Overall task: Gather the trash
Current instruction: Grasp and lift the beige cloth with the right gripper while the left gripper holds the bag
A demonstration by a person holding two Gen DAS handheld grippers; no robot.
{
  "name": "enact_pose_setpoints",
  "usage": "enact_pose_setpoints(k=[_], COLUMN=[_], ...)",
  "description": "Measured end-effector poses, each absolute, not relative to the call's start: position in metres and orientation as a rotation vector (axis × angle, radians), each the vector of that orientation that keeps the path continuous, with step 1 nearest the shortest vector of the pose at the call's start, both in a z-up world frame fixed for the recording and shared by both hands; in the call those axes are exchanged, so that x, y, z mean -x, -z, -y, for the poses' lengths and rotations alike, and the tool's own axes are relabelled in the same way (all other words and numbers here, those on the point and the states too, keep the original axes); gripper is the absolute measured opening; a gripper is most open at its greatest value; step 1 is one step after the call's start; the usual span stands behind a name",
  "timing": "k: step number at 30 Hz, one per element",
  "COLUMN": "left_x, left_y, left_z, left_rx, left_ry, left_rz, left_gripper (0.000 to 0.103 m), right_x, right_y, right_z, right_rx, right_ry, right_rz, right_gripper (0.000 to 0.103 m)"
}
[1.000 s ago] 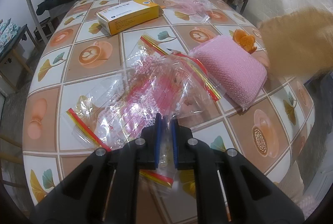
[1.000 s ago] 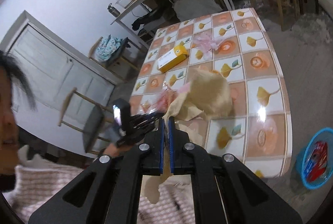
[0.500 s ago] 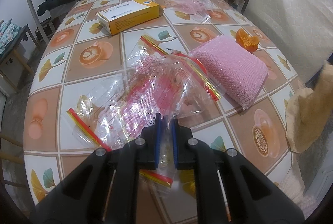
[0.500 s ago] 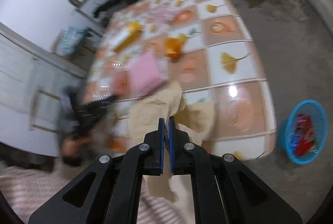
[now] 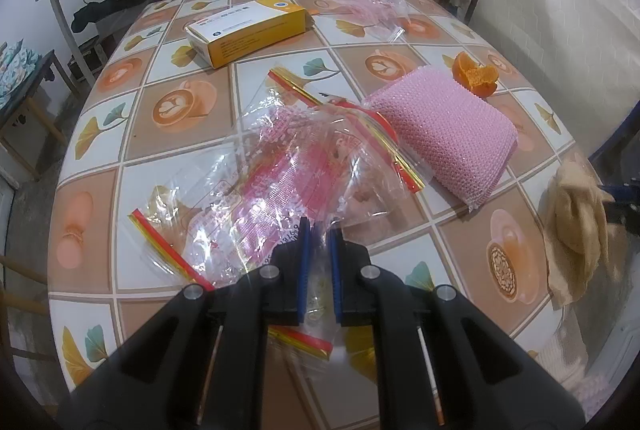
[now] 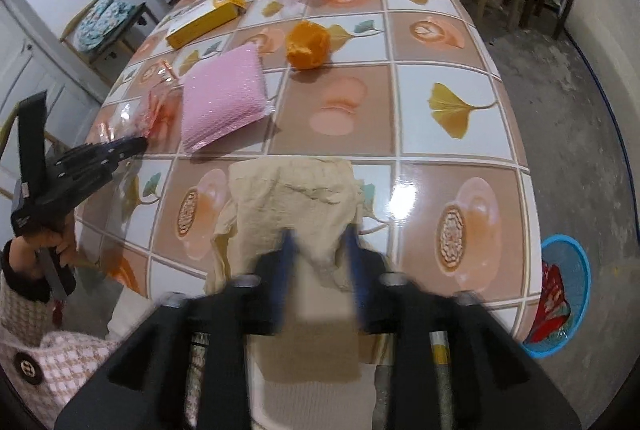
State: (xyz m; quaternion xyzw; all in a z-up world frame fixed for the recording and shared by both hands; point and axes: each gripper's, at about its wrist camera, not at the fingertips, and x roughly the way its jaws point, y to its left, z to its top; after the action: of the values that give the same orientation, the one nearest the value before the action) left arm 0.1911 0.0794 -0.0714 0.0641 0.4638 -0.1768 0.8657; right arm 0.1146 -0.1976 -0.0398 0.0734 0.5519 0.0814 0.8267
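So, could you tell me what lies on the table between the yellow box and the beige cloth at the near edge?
The pink scrubbing pad lies between the yellow box and the beige cloth, with bare tablecloth beside it; the right wrist view shows this.

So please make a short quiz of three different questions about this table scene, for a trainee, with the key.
1. True or false: the orange peel lies inside the blue basket.
2. Which thing lies between the yellow box and the orange peel?
A. the pink sponge
B. a glass bottle
C. a metal spoon
3. Fill in: the right gripper has just been opening, and the crumpled ____ paper lies on the table between its fingers.

Key: 1 false; 2 A; 3 beige
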Motion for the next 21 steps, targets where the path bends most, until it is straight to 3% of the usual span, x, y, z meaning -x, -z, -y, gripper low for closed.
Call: enact_pose_setpoints(k=[7, 21], left_x=[-0.191, -0.191], left_y=[0.071, 0.072], left_z=[-0.078, -0.079], left_rx=[-0.135, -0.133], left_ry=[0.369, 0.368], left_rz=[-0.971, -0.970], left_gripper=[0.008, 0.008], right_x=[-0.113, -0.107], right_y=[0.033, 0.064], right_z=[0.182, 0.128], right_rx=[-0.188, 0.067], right_ry=[-0.270, -0.308], right_rz=[-1.153, -1.199], right_gripper=[0.062, 0.062])
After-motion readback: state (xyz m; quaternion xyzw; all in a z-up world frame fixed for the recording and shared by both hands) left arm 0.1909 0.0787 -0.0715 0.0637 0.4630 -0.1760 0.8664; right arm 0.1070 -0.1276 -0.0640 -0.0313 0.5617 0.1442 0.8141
